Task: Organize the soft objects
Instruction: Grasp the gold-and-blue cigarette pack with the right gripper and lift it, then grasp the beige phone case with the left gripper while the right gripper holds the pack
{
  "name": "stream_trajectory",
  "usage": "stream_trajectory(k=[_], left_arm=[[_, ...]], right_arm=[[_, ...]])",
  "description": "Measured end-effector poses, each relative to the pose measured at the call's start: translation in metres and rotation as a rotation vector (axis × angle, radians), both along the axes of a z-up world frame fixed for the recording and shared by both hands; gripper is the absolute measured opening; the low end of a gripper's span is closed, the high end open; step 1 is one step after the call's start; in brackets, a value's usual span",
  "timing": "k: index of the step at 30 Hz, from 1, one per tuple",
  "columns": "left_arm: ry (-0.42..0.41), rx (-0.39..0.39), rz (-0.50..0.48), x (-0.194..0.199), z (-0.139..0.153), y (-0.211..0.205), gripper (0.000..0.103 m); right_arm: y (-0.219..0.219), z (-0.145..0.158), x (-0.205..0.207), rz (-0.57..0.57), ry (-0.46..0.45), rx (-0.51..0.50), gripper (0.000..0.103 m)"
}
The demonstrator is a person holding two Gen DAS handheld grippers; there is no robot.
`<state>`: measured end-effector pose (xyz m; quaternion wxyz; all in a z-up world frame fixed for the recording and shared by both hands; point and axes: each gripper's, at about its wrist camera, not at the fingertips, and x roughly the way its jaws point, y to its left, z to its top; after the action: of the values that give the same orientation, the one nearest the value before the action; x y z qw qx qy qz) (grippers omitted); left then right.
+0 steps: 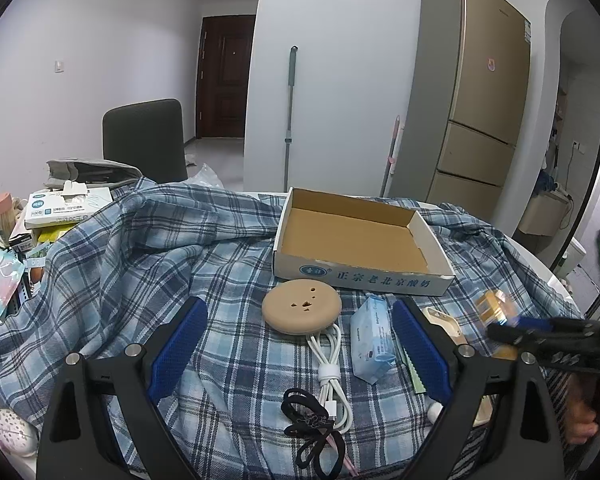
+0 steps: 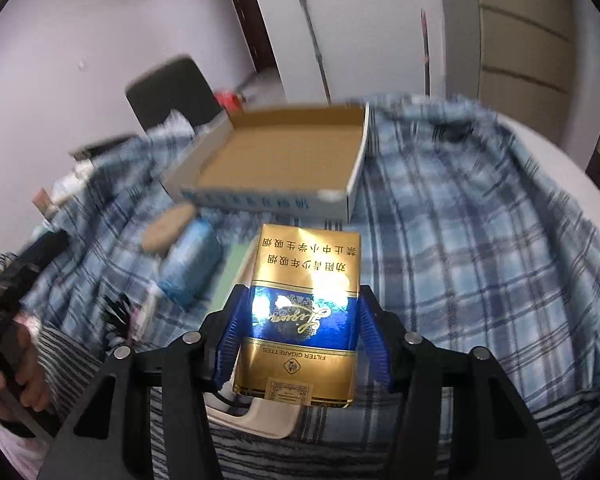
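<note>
Between the right tongs (image 2: 300,344), a gold-blue cigarette pack (image 2: 304,312) is pinched above the plaid cloth (image 2: 460,240). Left tongs (image 1: 300,360) hang spread, empty. Next, I think, carry it to the cardboard tray (image 2: 356,184).

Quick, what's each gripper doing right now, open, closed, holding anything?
Left gripper: open, holding nothing, above the white cable.
Right gripper: shut on the gold and blue cigarette pack.
</note>
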<state>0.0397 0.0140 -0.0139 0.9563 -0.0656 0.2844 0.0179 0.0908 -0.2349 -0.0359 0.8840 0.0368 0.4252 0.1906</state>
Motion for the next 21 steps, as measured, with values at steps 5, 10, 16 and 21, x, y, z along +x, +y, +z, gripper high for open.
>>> stream_trajectory(k=[5, 10, 16, 21], left_arm=[[0.007, 0.003, -0.028, 0.001, -0.002, -0.004, 0.095], [0.019, 0.047, -0.065, 0.000, -0.004, -0.018, 0.095], [0.097, 0.024, -0.212, -0.009, 0.002, -0.048, 0.078], [0.213, 0.041, -0.357, -0.013, -0.006, -0.084, 0.076]], right_arm=[[-0.005, 0.021, -0.020, -0.002, -0.207, -0.038, 0.053], [-0.013, 0.015, -0.018, -0.031, -0.196, -0.074, 0.053], [-0.037, 0.009, -0.026, -0.053, -0.124, -0.085, 0.053], [-0.047, 0.009, -0.035, -0.034, -0.129, -0.055, 0.053]])
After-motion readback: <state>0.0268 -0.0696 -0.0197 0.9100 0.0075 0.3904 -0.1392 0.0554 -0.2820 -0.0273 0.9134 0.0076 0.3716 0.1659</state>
